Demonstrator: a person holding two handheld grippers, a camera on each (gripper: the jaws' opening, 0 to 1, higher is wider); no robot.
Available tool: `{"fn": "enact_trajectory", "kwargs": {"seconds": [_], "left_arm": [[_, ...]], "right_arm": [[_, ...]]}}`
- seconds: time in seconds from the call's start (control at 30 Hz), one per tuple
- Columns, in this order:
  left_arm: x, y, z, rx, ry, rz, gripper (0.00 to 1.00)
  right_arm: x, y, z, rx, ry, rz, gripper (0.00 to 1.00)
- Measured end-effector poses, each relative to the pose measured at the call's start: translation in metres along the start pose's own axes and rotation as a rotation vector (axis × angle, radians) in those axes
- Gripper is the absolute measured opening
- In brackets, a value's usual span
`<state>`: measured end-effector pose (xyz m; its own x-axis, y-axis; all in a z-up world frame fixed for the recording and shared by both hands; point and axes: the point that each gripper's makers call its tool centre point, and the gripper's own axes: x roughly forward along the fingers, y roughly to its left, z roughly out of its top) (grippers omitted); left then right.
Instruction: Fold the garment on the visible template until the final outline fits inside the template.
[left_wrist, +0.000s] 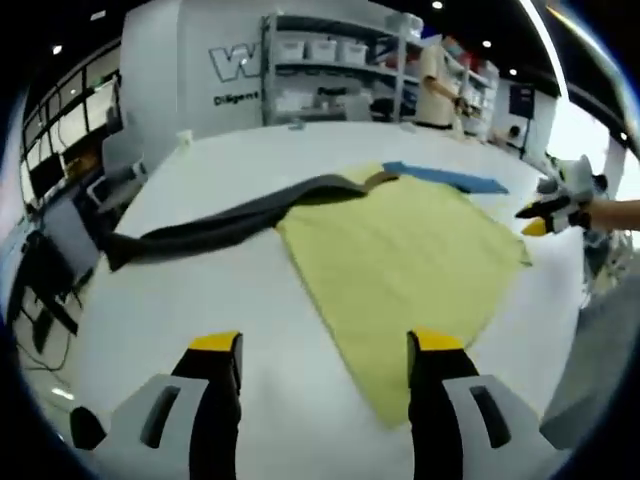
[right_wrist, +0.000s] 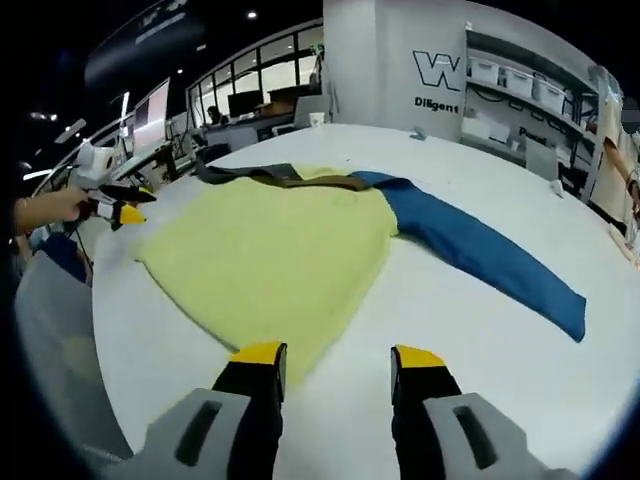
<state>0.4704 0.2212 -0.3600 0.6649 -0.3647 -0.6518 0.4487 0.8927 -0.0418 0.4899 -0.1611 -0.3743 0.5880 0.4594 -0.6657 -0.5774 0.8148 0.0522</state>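
A garment lies spread flat on the white table (left_wrist: 200, 310). Its yellow body (left_wrist: 400, 250) has a dark grey sleeve (left_wrist: 220, 225) stretched out to one side and a blue sleeve (left_wrist: 445, 178) to the other. In the right gripper view the yellow body (right_wrist: 270, 250) lies ahead, the blue sleeve (right_wrist: 480, 250) runs right and the grey sleeve (right_wrist: 240, 172) lies at the far edge. My left gripper (left_wrist: 325, 345) hovers open over the table at the body's near edge, empty. My right gripper (right_wrist: 338, 357) is open and empty just short of the body's corner. Each gripper also shows across the garment: right gripper (left_wrist: 548, 215), left gripper (right_wrist: 118, 208).
Shelves with white bins (left_wrist: 330, 60) and a standing person (left_wrist: 437, 85) are beyond the table's far side. Desks with monitors (right_wrist: 150, 115) stand further off. The table's rounded edge (right_wrist: 100, 330) runs close to the left gripper's side.
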Motion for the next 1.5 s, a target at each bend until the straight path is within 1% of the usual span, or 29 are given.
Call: {"fn": "enact_trajectory", "kwargs": {"seconds": [0.07,0.1,0.13,0.17,0.2,0.27,0.33,0.4,0.43,0.47,0.57,0.63,0.77,0.9,0.97,1.1,1.3,1.4,1.47,1.5], "left_arm": [[-0.002,-0.01,-0.006,-0.002,0.019,-0.006,0.61],[-0.003,-0.012,-0.007,-0.004,0.021,-0.008,0.6],[-0.004,-0.019,-0.008,-0.003,0.028,-0.018,0.58],[-0.005,-0.022,-0.01,-0.001,0.034,-0.023,0.58],[-0.005,-0.021,-0.015,-0.001,0.038,-0.023,0.58],[-0.003,-0.025,-0.021,0.001,0.046,-0.029,0.57],[-0.002,-0.035,-0.024,-0.006,0.053,-0.036,0.54],[-0.002,-0.033,-0.027,-0.012,0.062,-0.034,0.49],[-0.002,-0.034,-0.03,-0.008,0.071,-0.032,0.45],[-0.002,-0.035,-0.03,-0.008,0.071,-0.032,0.42],[-0.003,-0.042,-0.032,-0.017,0.076,-0.039,0.39],[-0.002,-0.041,-0.035,-0.02,0.081,-0.037,0.36],[-0.003,-0.041,-0.043,-0.005,0.098,-0.038,0.32],[-0.006,-0.043,-0.049,-0.001,0.108,-0.036,0.25],[-0.006,-0.043,-0.048,-0.007,0.103,-0.039,0.21],[-0.005,-0.041,-0.049,-0.006,0.101,-0.037,0.17],[-0.002,-0.037,-0.048,-0.022,0.098,-0.028,0.08],[-0.002,-0.039,-0.045,-0.029,0.098,-0.038,0.03],[-0.003,-0.038,-0.04,-0.027,0.084,-0.033,0.0],[-0.005,-0.039,-0.037,-0.026,0.078,-0.034,0.0]], "right_arm": [[-0.001,0.006,-0.005,0.008,0.008,0.008,0.37],[-0.001,0.007,-0.006,0.008,0.009,0.01,0.37],[-0.002,0.011,-0.008,0.008,0.009,0.014,0.36],[-0.003,0.014,-0.009,0.009,0.01,0.016,0.36],[-0.005,0.022,-0.011,0.011,0.008,0.02,0.35],[-0.007,0.029,-0.011,0.022,0.006,0.024,0.35],[-0.008,0.034,-0.013,0.027,0.007,0.03,0.34],[-0.008,0.038,-0.015,0.028,0.013,0.037,0.31],[-0.009,0.041,-0.016,0.033,0.014,0.041,0.3],[-0.009,0.041,-0.016,0.036,0.014,0.041,0.27],[-0.009,0.048,-0.02,0.051,0.016,0.046,0.26],[-0.007,0.046,-0.02,0.052,0.015,0.049,0.26],[-0.004,0.046,-0.022,0.072,0.017,0.048,0.2],[-0.005,0.044,-0.024,0.088,0.02,0.021,0.16],[-0.004,0.046,-0.028,0.097,0.035,0.024,0.15],[-0.003,0.052,-0.027,0.091,0.033,0.018,0.13],[-0.003,0.051,-0.028,0.102,0.036,0.006,0.02],[-0.004,0.051,-0.029,0.111,0.038,0.003,0.0],[-0.008,0.046,-0.029,0.109,0.048,-0.029,0.0],[-0.011,0.045,-0.028,0.123,0.049,-0.033,0.0]]}}
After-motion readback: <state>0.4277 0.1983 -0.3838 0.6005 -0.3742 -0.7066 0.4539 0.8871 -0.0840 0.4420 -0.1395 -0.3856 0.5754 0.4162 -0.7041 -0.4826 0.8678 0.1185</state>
